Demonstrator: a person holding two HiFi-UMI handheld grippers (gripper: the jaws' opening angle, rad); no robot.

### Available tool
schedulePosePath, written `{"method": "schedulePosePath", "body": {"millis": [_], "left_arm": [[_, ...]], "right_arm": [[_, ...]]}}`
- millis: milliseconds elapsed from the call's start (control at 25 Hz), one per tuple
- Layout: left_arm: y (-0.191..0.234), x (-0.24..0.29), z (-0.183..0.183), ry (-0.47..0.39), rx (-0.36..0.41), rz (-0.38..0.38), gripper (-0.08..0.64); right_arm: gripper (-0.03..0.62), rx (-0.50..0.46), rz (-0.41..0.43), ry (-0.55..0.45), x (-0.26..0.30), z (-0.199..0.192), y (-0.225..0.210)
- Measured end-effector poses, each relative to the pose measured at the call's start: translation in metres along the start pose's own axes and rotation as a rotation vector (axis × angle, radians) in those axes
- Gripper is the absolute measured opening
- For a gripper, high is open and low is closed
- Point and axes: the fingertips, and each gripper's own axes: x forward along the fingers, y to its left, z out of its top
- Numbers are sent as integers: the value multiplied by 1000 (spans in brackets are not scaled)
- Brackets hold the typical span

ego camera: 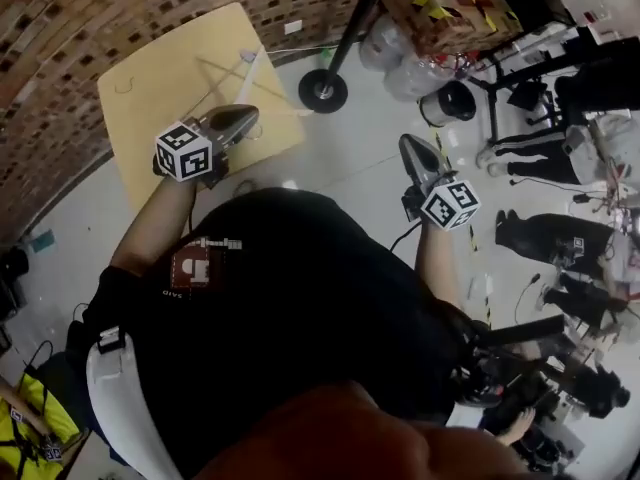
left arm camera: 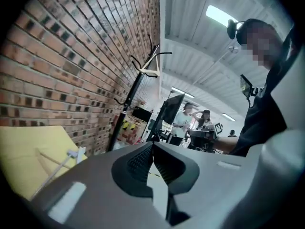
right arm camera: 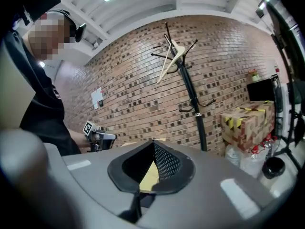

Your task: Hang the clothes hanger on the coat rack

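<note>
1. On the yellow table [ego camera: 150,88] by the brick wall [ego camera: 60,28] lies the clothes hanger [ego camera: 248,58], flat, its white hook toward the table's far side; the left gripper view shows the same clothes hanger [left arm camera: 75,152] low at the left, clear of the jaws.
2. Up on the coat rack [right arm camera: 189,94] a second hanger [right arm camera: 167,63] of pale wood already hangs tilted from a top hook; in the head view the rack's round foot stands on the floor just beside the table's corner.
3. Left gripper [ego camera: 245,116] hangs over the table's near edge, near the lying hanger but apart from it; in its own view the jaws are pressed together with nothing between them.
4. Right gripper [ego camera: 408,146] is out over the pale floor, well apart from the table and the hanger; in its own view the jaw tips meet and grip nothing; a strip of yellow tabletop shows through the hollow behind the tips; the rack stands ahead of it.
5. Farther out, a cardboard box [right arm camera: 245,120] with yellow-and-black tape sits right of the rack's pole; people [left arm camera: 183,120] stand beyond a dark monitor [left arm camera: 171,109] in the left gripper view.
</note>
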Motion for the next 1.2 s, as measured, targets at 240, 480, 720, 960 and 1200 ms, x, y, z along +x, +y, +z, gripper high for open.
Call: {"method": "schedulePosePath", "body": {"millis": [240,480,720,960,1200], "left_arm": [[76,-68,-43,48,-6,169,2],[161,-116,-93,158,15,227,32],[224,-128,-137,337,54,268,202],[249,-143,-197,519,106,287,371],[260,-160,-261,769,197,269,442]], "right_arm": [[14,-34,134,107,82,-24,51],[14,-66,119,147,130,-39,95],[14,-38,63,187,161,-48,92],[14,-22,81,243,201,-62,97],[14,-39,116,293,230,-70,110]]}}
